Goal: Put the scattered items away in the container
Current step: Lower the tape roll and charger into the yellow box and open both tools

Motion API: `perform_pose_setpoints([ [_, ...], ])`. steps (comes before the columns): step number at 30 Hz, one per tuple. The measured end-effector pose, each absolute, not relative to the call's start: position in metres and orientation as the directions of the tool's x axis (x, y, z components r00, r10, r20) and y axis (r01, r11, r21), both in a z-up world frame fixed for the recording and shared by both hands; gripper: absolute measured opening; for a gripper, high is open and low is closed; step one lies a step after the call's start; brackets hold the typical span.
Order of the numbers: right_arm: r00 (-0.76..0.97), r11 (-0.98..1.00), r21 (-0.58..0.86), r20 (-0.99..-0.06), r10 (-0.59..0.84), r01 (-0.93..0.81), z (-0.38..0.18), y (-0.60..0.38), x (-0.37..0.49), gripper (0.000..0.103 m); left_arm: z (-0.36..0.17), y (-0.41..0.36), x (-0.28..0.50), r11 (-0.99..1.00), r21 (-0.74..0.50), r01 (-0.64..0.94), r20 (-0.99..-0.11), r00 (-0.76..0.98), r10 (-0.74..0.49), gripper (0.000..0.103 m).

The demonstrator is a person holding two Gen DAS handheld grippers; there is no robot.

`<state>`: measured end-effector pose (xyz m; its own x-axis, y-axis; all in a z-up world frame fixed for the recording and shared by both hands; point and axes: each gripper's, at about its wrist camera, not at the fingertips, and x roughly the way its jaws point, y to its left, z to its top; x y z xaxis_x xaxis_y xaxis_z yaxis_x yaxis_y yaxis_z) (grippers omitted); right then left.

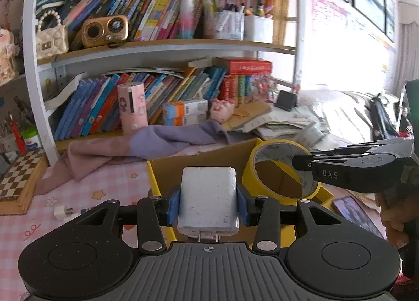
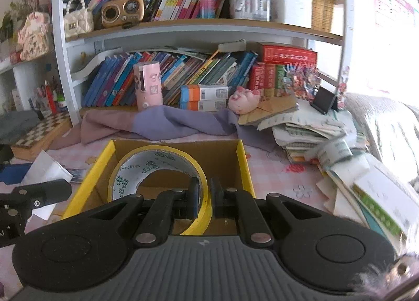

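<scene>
My left gripper (image 1: 208, 202) is shut on a white charger block (image 1: 208, 196) and holds it over the near left part of the yellow-edged cardboard box (image 1: 153, 178). My right gripper (image 2: 204, 196) is shut on the wall of a yellow tape roll (image 2: 157, 167) and holds it over the inside of the box (image 2: 244, 167). In the left wrist view the roll (image 1: 281, 167) hangs in the right gripper (image 1: 301, 163) over the box's right side. The left gripper's fingers (image 2: 39, 193) show at the left edge of the right wrist view.
A small white plug (image 1: 62, 212) lies on the pink checked cloth left of the box. A chessboard (image 1: 19, 179) sits far left, a purple cloth (image 2: 162, 122) behind the box, a paper pile (image 2: 327, 138) to the right, a phone (image 1: 356, 215) near the right hand.
</scene>
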<state>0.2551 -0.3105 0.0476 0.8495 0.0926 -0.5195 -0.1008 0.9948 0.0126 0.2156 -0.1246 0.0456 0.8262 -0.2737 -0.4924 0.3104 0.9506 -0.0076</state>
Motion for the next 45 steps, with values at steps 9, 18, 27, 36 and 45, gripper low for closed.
perform_pose_setpoints([
  [9,0.796,0.975,-0.049,-0.587,0.147,-0.217,0.028,-0.308,0.312,0.009,0.028,-0.15,0.255,0.96,0.04,0.276,-0.552,0.808,-0.209,0.042],
  [18,0.682,0.948,-0.055,-0.708,0.184,-0.313,-0.004,-0.303,0.347,0.009,0.0,-0.162,0.28,0.961,0.088,0.263,-0.643,0.752,-0.147,0.042],
  [27,0.587,0.928,-0.037,-0.784,0.204,-0.372,-0.027,-0.295,0.352,0.012,-0.022,-0.166,0.284,0.959,0.098,0.267,-0.709,0.695,-0.121,0.042],
  [36,0.555,0.919,-0.021,-0.802,0.22,-0.394,-0.035,-0.29,0.347,0.013,-0.026,-0.17,0.277,0.963,0.079,0.258,-0.706,0.697,-0.129,0.04],
  [45,0.607,0.935,-0.03,-0.768,0.205,-0.353,-0.027,-0.294,0.344,0.034,-0.022,-0.166,0.274,0.97,0.1,0.222,-0.681,0.726,-0.095,0.066],
])
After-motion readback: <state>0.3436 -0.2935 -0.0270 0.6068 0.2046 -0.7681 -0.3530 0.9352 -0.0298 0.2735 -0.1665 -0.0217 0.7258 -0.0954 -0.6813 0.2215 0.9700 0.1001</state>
